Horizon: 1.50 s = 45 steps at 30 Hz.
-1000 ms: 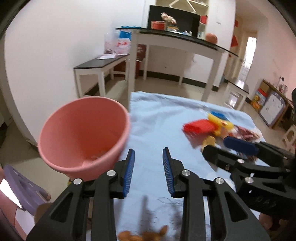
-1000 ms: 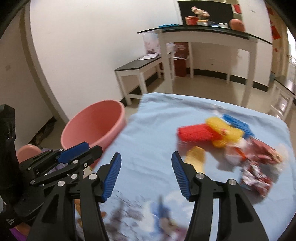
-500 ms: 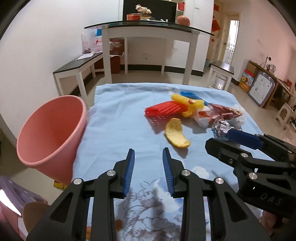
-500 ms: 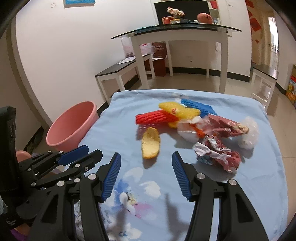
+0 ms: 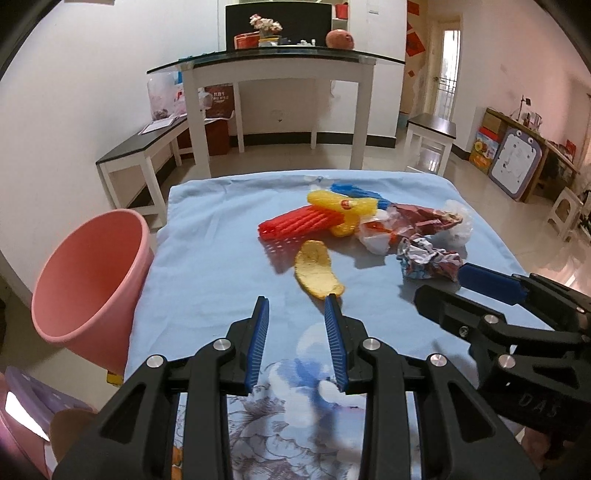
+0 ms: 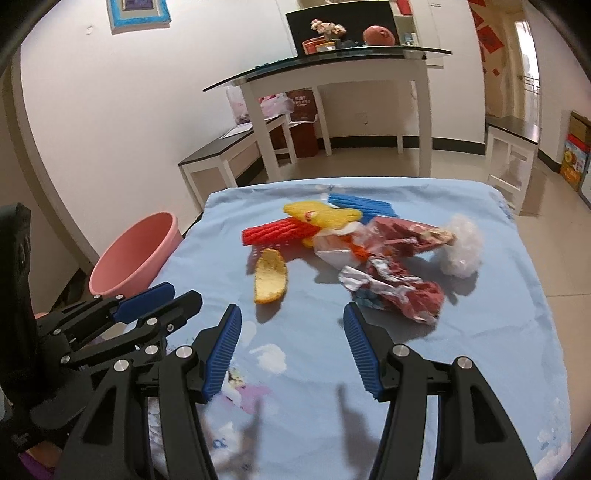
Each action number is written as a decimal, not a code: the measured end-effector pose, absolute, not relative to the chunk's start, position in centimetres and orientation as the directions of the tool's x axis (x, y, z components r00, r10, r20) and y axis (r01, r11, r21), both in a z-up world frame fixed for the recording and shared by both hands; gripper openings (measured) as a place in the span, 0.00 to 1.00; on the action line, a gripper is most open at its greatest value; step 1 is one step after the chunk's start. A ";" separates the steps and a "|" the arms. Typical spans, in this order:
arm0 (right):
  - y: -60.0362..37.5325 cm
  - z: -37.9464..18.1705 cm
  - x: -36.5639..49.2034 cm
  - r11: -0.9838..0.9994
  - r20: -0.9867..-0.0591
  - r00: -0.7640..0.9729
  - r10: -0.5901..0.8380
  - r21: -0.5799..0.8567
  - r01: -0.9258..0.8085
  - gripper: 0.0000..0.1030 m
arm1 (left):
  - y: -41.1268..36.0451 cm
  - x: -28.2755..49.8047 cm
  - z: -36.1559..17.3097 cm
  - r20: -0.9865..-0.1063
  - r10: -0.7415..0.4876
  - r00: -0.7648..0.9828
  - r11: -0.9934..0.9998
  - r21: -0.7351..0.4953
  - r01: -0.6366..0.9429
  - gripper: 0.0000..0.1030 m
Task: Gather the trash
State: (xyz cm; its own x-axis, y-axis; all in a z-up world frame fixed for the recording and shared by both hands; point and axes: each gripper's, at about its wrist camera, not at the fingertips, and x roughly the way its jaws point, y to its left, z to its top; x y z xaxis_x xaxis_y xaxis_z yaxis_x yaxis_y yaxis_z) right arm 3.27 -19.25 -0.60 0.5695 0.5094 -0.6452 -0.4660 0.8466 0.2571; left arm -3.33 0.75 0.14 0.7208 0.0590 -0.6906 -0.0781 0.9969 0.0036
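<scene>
Trash pile on the blue cloth overlaps, so lower pieces are partly hidden. My left gripper, narrowly open, and right gripper, wide, hover just before it, empty.

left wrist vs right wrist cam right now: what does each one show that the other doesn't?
Left wrist only: a purple board with a cartoon face leaning by the right wall, and a white stool near it.

Right wrist only: a blue-framed picture high on the wall.

Both: the pink bin off the table's left edge, the fruit peel, red foam net, yellow foam net, blue foam net and crumpled wrappers on the blue tablecloth. Each also sees the left tool and right tool, both open and empty.
</scene>
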 end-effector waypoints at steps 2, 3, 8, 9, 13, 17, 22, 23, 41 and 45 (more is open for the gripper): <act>-20.0 -0.7 3.1 0.852 -0.643 0.578 0.503 0.259 -0.454 0.55 | 0.3 -3.3 0.0 -0.692 0.062 0.720 0.997 0.009 -0.077 0.31; -20.6 -0.8 3.0 0.858 -0.642 0.584 0.496 0.258 -0.445 0.56 | 0.2 -3.3 -0.2 -0.696 0.060 0.716 0.997 0.006 -0.077 0.31; -23.5 -1.4 2.7 0.878 -0.645 0.602 0.470 0.273 -0.392 0.55 | -0.5 -3.3 -1.1 -0.717 0.059 0.695 0.997 0.008 -0.076 0.31; -23.8 -1.5 2.8 0.881 -0.646 0.605 0.466 0.276 -0.384 0.55 | -0.6 -3.2 -1.3 -0.720 0.060 0.692 0.997 0.009 -0.077 0.31; -25.6 -2.0 2.9 0.887 -0.646 0.610 0.459 0.294 -0.355 0.55 | -0.7 -3.0 -2.1 -0.738 0.051 0.672 0.996 -0.008 -0.084 0.31; -26.5 -2.3 3.3 0.888 -0.643 0.614 0.458 0.302 -0.347 0.55 | 0.7 -2.8 -2.2 -0.747 0.020 0.665 0.992 -0.070 -0.108 0.31; -27.4 -3.1 4.1 0.874 -0.636 0.600 0.486 0.347 -0.340 0.56 | 2.6 -2.0 -1.4 -0.748 -0.024 0.663 0.978 -0.155 -0.139 0.31; -27.5 -3.3 4.3 0.871 -0.635 0.596 0.492 0.354 -0.342 0.56 | 2.8 -1.7 -1.3 -0.751 -0.036 0.659 0.973 -0.177 -0.148 0.31; -29.2 -3.7 7.1 0.870 -0.639 0.593 0.491 0.393 -0.297 0.57 | 5.5 7.5 -0.5 -0.739 -0.097 0.666 0.930 -0.305 -0.203 0.31; -29.0 -3.5 7.6 0.877 -0.641 0.600 0.479 0.376 -0.298 0.57 | 6.7 9.8 -2.3 -0.775 -0.107 0.623 0.906 -0.334 -0.260 0.31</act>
State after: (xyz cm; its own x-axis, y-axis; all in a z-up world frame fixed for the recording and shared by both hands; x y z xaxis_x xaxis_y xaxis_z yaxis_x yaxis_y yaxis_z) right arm 7.57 -28.98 -3.45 0.6001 0.4789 -0.6407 -0.2983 0.8772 0.3763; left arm 9.84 6.66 -2.33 0.6232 -0.1069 -0.7747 -0.2600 0.9060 -0.3341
